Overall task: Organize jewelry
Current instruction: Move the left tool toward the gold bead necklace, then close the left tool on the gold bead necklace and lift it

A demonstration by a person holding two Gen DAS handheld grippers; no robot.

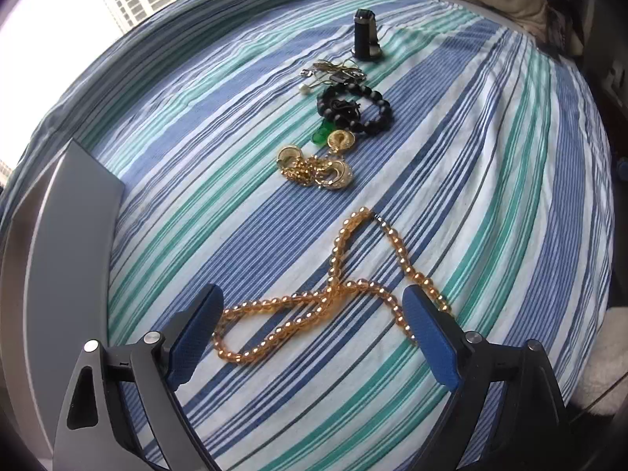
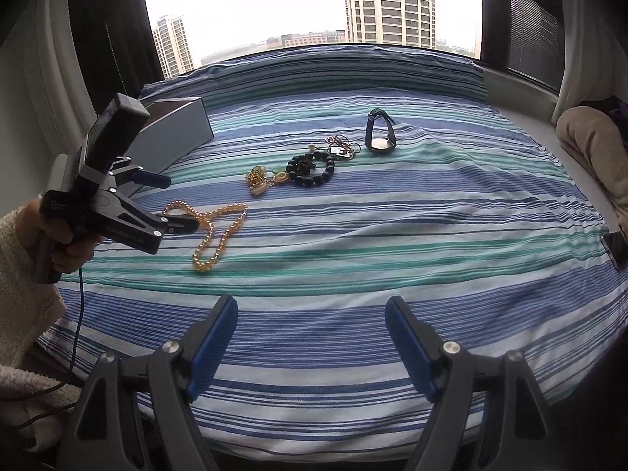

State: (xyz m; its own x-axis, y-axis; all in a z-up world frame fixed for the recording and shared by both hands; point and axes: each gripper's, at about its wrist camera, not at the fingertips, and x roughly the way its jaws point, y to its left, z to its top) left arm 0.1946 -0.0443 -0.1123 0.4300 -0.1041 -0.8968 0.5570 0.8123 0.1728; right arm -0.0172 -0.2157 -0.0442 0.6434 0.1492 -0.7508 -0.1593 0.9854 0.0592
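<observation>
This is looking like a bedroom in a high apartment. A striped sheet [image 2: 353,235] is covering the bed ahead of the tool, a window [image 2: 306,4] beyond is showing tall buildings [image 2: 388,0], and a pillow [image 2: 592,145] is lying far right.

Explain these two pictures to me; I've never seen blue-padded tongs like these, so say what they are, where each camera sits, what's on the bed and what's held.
They are hand-held grippers, one per hand, each with a camera looking along its fingers. The left wrist view shows the left gripper open over an amber bead necklace, holding nothing. The right wrist view shows the right gripper open and empty above the striped bedspread. Farther off lie gold chain jewelry, a black bead bracelet, thin tangled chains and a wristwatch. A grey box stands nearby.
</observation>
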